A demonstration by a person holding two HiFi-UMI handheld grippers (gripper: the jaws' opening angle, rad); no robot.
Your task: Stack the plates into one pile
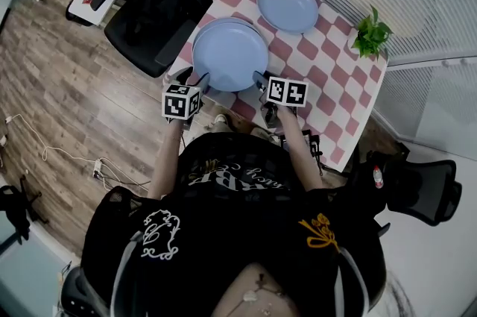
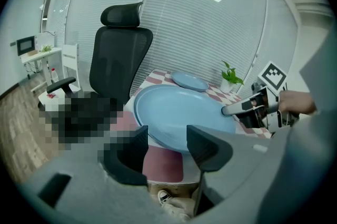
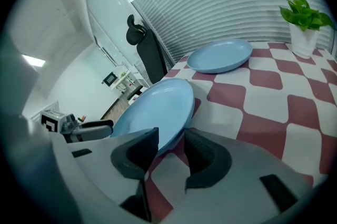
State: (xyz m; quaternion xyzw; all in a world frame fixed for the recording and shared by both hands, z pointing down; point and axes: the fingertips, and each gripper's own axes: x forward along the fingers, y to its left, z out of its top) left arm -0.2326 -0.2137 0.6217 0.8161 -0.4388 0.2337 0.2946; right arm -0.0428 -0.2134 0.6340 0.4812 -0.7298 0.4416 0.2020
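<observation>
A large pale blue plate [image 1: 229, 53] [image 2: 179, 112] [image 3: 158, 107] lies at the near left of the checked table, on top of another plate whose rim [image 1: 223, 22] shows behind it. A second blue plate [image 1: 288, 4] [image 2: 188, 80] [image 3: 221, 55] rests alone farther back. My left gripper [image 1: 192, 77] [image 2: 167, 146] is open at the near plate's left front rim, jaws wide, pads clear of it. My right gripper [image 1: 259, 78] [image 3: 171, 149] is open at the right front rim, which runs slantwise into the gap with tablecloth showing beside it.
The red-and-white checked tablecloth [image 1: 328, 77] covers a small table. A potted plant [image 1: 370, 33] [image 3: 305, 28] stands at its far right corner. A black office chair [image 1: 160, 17] [image 2: 118, 59] is left of the table, another chair [image 1: 417, 189] at the right. Window blinds run behind.
</observation>
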